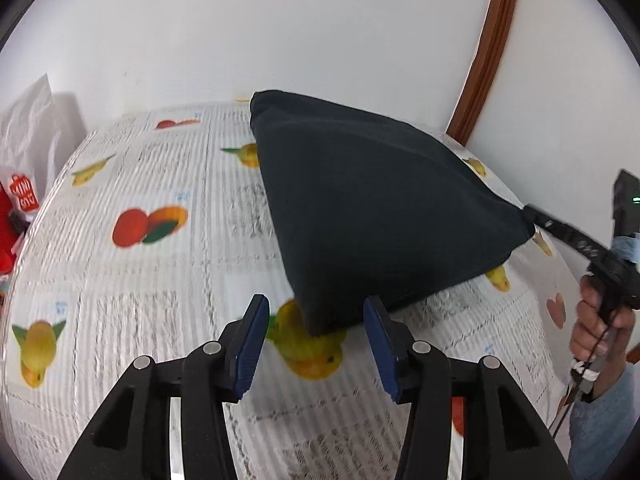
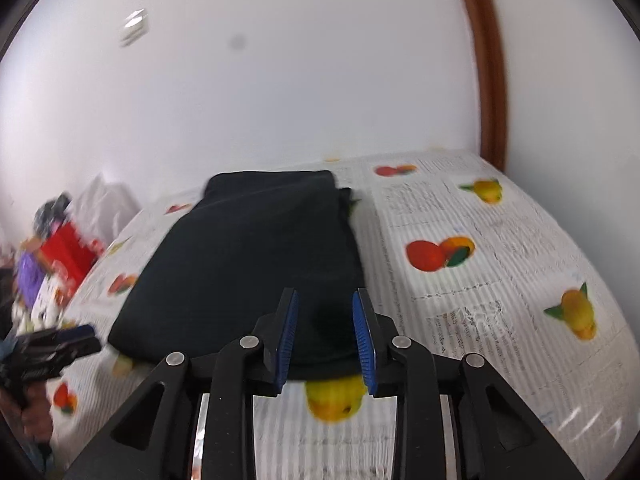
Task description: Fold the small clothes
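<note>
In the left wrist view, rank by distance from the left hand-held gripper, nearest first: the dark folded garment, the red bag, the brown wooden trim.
1. Dark folded garment: its near corner lies between the open fingers of the left hand-held gripper.
2. Red bag: far left, off the table edge.
3. Brown wooden trim: upper right, on the wall behind the table.

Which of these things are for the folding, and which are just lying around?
For the folding:
- dark folded cloth garment, lying on the fruit-print tablecloth
- left tool, open
- right tool, open

Just lying about:
- red and white printed bag at the table's edge
- white crumpled plastic bag behind it
- brown wooden door frame
</note>
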Demonstrator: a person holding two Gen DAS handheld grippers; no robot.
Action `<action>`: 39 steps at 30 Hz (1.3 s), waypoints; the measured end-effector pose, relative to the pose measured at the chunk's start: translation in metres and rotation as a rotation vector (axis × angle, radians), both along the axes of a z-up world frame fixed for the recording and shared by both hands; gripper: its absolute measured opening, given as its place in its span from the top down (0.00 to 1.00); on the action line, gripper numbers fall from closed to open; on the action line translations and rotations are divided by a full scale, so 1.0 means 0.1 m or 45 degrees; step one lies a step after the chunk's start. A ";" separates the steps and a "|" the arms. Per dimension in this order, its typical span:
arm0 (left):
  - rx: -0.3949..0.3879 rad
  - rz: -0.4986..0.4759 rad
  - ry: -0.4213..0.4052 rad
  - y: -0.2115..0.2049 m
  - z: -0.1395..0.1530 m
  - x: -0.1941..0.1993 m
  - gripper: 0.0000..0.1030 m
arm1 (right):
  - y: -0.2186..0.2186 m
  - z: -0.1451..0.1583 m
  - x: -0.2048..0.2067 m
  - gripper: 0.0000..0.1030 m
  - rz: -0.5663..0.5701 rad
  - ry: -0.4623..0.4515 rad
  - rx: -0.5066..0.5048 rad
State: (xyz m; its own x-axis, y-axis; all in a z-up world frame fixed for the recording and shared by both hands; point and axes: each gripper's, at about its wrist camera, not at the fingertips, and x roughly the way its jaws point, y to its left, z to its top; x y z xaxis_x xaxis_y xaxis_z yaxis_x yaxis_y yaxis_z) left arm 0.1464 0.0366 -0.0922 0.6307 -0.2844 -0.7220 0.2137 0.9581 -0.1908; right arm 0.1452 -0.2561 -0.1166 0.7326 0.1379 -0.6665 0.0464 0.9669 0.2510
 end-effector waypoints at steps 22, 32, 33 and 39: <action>0.069 0.116 -0.035 -0.09 0.26 -0.31 0.36 | 0.39 0.37 -0.43 0.53 -0.086 0.138 -0.211; 0.125 0.185 -0.164 -0.15 0.73 -0.97 0.17 | 0.66 0.96 -1.25 0.12 -0.126 0.002 -0.306; 0.125 0.183 -0.176 -0.15 0.76 -1.03 0.17 | 0.68 0.98 -1.30 0.12 -0.129 0.011 -0.324; 0.140 0.181 -0.217 -0.20 0.92 -1.44 0.12 | 0.64 1.19 -1.74 0.04 -0.170 -0.004 -0.334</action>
State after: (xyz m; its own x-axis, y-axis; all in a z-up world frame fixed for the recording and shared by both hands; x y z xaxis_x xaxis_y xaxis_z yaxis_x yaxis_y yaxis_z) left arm 0.0026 0.0165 -0.0001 0.7740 -0.1095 -0.6236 0.0953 0.9939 -0.0563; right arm -0.0292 -0.1922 0.0021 0.7350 -0.1365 -0.6642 0.1773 0.9841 -0.0061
